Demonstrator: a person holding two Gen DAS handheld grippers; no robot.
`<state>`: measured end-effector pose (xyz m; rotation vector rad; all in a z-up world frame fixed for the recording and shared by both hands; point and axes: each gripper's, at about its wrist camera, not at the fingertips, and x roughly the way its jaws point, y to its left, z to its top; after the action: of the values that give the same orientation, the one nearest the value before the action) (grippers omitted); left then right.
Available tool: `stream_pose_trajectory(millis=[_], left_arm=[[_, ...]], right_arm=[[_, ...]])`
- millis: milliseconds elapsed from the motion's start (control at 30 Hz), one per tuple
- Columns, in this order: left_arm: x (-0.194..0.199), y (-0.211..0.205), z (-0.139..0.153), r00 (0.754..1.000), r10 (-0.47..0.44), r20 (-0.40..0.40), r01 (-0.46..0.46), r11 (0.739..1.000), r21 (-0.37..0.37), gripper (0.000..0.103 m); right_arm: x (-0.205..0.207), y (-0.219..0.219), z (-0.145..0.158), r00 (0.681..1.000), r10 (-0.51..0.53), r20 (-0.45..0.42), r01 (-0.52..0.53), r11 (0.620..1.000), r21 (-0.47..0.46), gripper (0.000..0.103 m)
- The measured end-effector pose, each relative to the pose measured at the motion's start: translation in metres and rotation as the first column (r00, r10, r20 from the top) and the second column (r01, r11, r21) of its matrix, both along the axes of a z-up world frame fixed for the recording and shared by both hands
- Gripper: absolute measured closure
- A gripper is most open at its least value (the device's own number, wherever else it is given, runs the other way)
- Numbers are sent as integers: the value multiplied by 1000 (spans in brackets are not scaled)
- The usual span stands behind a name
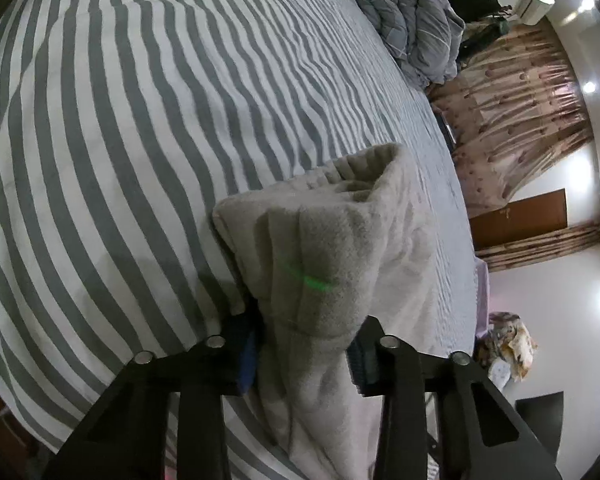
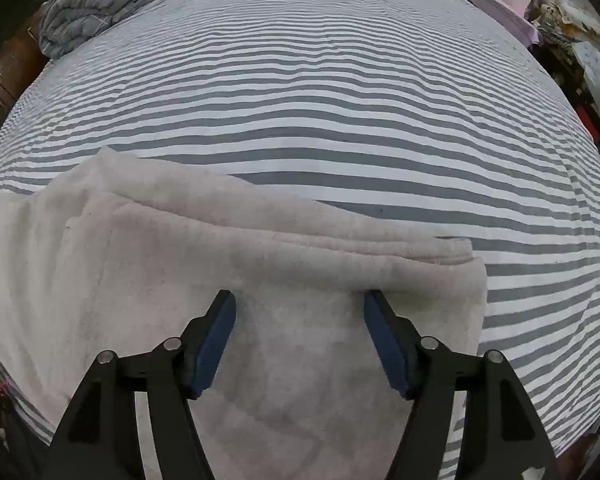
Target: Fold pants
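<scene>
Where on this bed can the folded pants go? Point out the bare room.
Bare striped sheet spreads beyond the pants up to the crumpled duvet at the far corner. Crowded: near edge, under the pants, where the left gripper clamps fabric and the right gripper hangs open.

I see pale beige fleece pants [image 2: 228, 264], fuzzy and matt, with a ribbed waistband. Under them lies the grey-and-white striped cotton bedsheet [image 2: 340, 112], matt and lightly rippled. My right gripper [image 2: 300, 336] and left gripper [image 1: 304, 356] are matt black plastic with dull blue rubbery pads [image 2: 214, 354] and shiny metal pins.
</scene>
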<state>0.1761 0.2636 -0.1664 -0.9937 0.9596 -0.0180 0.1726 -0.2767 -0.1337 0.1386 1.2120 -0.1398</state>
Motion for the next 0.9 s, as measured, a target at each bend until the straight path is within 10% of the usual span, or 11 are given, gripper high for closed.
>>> stream_pose_trajectory(millis=[467, 667, 900], left_arm=[[-5, -44, 55, 987, -100, 129, 72, 976, 205, 81], [0, -37, 46, 990, -81, 117, 61, 984, 165, 81], [3, -24, 19, 997, -53, 47, 49, 996, 80, 72]], right_arm=[[19, 67, 73, 985, 156, 70, -163, 980, 118, 43], [46, 107, 107, 968, 220, 120, -231, 969, 92, 43], [12, 60, 62, 994, 106, 25, -109, 987, 122, 43]])
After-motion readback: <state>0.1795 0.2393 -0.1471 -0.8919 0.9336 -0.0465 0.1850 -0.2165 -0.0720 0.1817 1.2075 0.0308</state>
